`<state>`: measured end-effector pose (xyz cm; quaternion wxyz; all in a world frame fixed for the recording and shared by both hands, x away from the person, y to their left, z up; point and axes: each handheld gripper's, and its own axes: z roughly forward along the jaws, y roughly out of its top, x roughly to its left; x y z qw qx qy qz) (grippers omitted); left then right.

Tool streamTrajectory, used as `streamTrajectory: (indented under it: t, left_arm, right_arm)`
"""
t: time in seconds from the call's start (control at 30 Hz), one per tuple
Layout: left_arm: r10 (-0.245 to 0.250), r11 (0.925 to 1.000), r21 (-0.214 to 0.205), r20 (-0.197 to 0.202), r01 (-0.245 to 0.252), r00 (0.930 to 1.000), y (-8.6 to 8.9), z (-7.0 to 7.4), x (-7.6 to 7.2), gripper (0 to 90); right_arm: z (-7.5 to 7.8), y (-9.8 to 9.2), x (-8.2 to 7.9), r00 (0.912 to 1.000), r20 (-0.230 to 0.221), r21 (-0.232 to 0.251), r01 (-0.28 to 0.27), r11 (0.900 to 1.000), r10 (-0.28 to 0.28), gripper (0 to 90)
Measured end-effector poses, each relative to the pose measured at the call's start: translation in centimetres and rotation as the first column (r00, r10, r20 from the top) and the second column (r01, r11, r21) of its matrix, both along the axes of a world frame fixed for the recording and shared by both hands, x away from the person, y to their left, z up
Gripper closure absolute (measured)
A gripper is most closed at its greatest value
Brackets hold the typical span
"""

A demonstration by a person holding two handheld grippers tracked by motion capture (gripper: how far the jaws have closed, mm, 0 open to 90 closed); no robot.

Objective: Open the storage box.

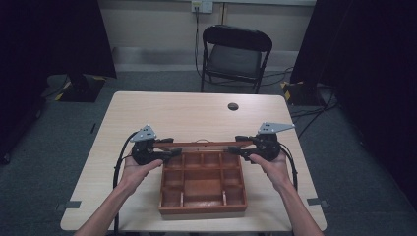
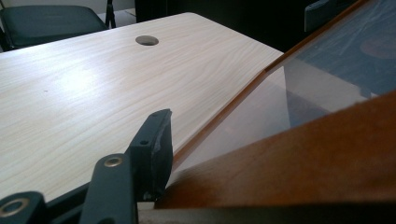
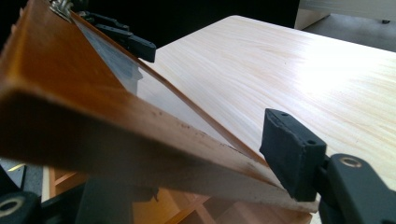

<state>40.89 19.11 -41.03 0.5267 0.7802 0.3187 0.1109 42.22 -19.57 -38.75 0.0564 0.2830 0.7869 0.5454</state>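
From the high view, I've got a wooden compartment box (image 1: 202,182) sitting near my edge of the table (image 1: 147,113), and its glass-paned lid (image 1: 201,144) is standing up off the back edge, seen nearly edge-on. My left gripper (image 1: 164,147) is on the lid's left end and my right gripper (image 1: 241,146) on the right end, one per corner. The compartments look bare from here, as far as I can make out.

Left gripper view: the lid's wooden frame (image 2: 299,158) runs right across in front, tilted, with the glass pane (image 2: 327,79) behind it. One black jaw sits right against the frame's edge, the other is hidden behind the wood. So I'd call it clamped on the lid.

Right gripper view: same deal, the frame (image 3: 116,135) lies between the jaws, the right-hand jaw pressed against the corner, the other tucked underneath. The left gripper (image 3: 135,44) is at the far end. Clamped on the lid too.

My read: the lid is roughly partway through its swing, neither flat shut nor fully back. What's left is carrying it the rest of the way and letting go.
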Motion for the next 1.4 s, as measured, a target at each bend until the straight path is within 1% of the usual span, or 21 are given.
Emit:
streamTrajectory:
  t: [0.17,0.3,0.4,0.5,0.53,0.57,0.8,0.87,0.9,0.97,1.0,1.03,1.07,1.13,1.2,1.23,1.27,1.3,1.33,1.37,1.4]
  left_arm:
    - [-0.010,0.9998,-0.015,-0.017,0.009,0.9998,0.2,0.2,0.7,44.0]
    - [-0.005,0.9996,-0.027,-0.020,0.005,0.9998,0.3,0.1,0.9,43.5]
    - [0.007,0.9998,-0.018,-0.015,-0.007,0.9999,0.3,0.2,1.1,43.6]
    - [0.001,0.9995,-0.031,-0.023,-0.002,0.9997,0.4,0.0,1.3,43.8]
    - [0.003,0.9996,-0.028,-0.023,-0.004,0.9997,0.4,0.0,1.3,43.6]
    - [0.005,0.9999,-0.016,-0.023,-0.006,0.9997,0.4,0.1,1.5,42.0]
    - [0.008,0.9999,-0.012,-0.030,-0.009,0.9995,0.5,0.1,1.7,38.4]
    - [0.014,0.9997,-0.020,-0.025,-0.014,0.9996,0.5,0.0,1.8,36.8]
    - [0.025,0.9991,-0.033,-0.031,-0.026,0.9992,0.5,0.0,1.8,36.2]
    - [0.027,0.9988,-0.041,-0.029,-0.028,0.9992,0.6,0.0,1.8,36.0]
    - [0.030,0.9990,-0.033,-0.012,-0.030,0.9995,0.7,0.0,1.8,36.6]
    - [0.026,0.9990,-0.036,0.002,-0.026,0.9997,0.9,0.0,1.8,36.3]
    - [0.026,0.9986,-0.045,-0.003,-0.026,0.9996,1.0,0.0,1.9,36.2]
    - [0.030,0.9984,-0.049,-0.008,-0.030,0.9995,1.1,0.0,2.0,35.5]
    - [0.035,0.9987,-0.037,-0.009,-0.036,0.9993,0.9,0.0,2.0,36.0]
    - [0.043,0.9988,-0.021,-0.004,-0.043,0.9991,0.9,0.0,1.9,36.4]
    - [0.039,0.9992,-0.009,0.005,-0.039,0.9992,0.9,-0.1,2.0,37.2]
    - [0.042,0.9991,-0.001,0.004,-0.042,0.9991,0.8,-0.2,2.0,38.2]
    - [0.037,0.9993,-0.005,-0.002,-0.037,0.9993,0.9,-0.5,2.1,40.1]
    - [0.042,0.9990,-0.016,-0.004,-0.042,0.9991,0.8,-0.8,2.2,40.4]
    - [0.042,0.9990,-0.016,-0.004,-0.042,0.9991,0.8,-0.8,2.2,40.8]
  right_arm:
    - [-0.1,0.1,0.5,0.9998,0.004,0.013,0.017,0.9998,-0.017,42.4]
    - [-0.4,-0.1,0.9,0.9995,-0.008,0.019,0.031,0.9993,-0.031,42.1]
    - [-0.5,-0.3,1.2,0.9988,-0.009,0.012,0.048,0.9987,-0.048,42.5]
    - [-0.6,-0.5,1.4,0.9985,-0.014,0.027,0.052,0.9983,-0.052,42.2]
    - [-0.7,-0.4,1.5,0.9985,-0.014,0.025,0.053,0.9983,-0.053,42.5]
    - [-0.9,-0.2,1.6,0.9987,-0.015,0.017,0.050,0.9986,-0.049,42.8]
    - [-1.3,0.4,2.0,0.9986,-0.016,0.002,0.050,0.9988,-0.050,43.7]
    - [-1.4,0.5,2.1,0.9986,-0.016,-0.005,0.051,0.9987,-0.051,43.6]
    - [-1.5,0.6,2.2,0.9986,-0.015,-0.004,0.051,0.9987,-0.051,43.7]
    - [-1.5,0.6,2.2,0.9985,-0.014,-0.003,0.054,0.9985,-0.054,43.7]
    - [-1.5,0.6,2.2,0.9981,-0.010,0.000,0.060,0.9982,-0.060,43.9]
    - [-1.5,0.6,2.3,0.9979,-0.011,0.004,0.064,0.9980,-0.064,43.9]
    - [-1.5,0.6,2.4,0.9980,-0.009,0.008,0.063,0.9980,-0.063,43.9]
    - [-1.6,0.6,2.4,0.9979,-0.007,0.010,0.065,0.9979,-0.065,44.0]
    - [-1.6,0.6,2.5,0.9975,-0.009,0.009,0.070,0.9975,-0.070,44.2]
    - [-1.6,0.6,2.5,0.9971,-0.012,0.006,0.075,0.9972,-0.075,44.3]
    - [-1.7,0.6,2.6,0.9969,-0.013,0.003,0.078,0.9970,-0.078,44.4]
    - [-1.8,0.6,2.6,0.9966,-0.016,-0.001,0.081,0.9967,-0.081,44.4]
    - [-1.9,0.6,2.7,0.9958,-0.021,-0.018,0.089,0.9959,-0.089,44.8]
    - [-2.0,0.7,2.8,0.9958,-0.023,-0.023,0.088,0.9959,-0.088,44.7]
    - [-2.0,0.7,2.8,0.9958,-0.023,-0.023,0.088,0.9959,-0.088,44.7]
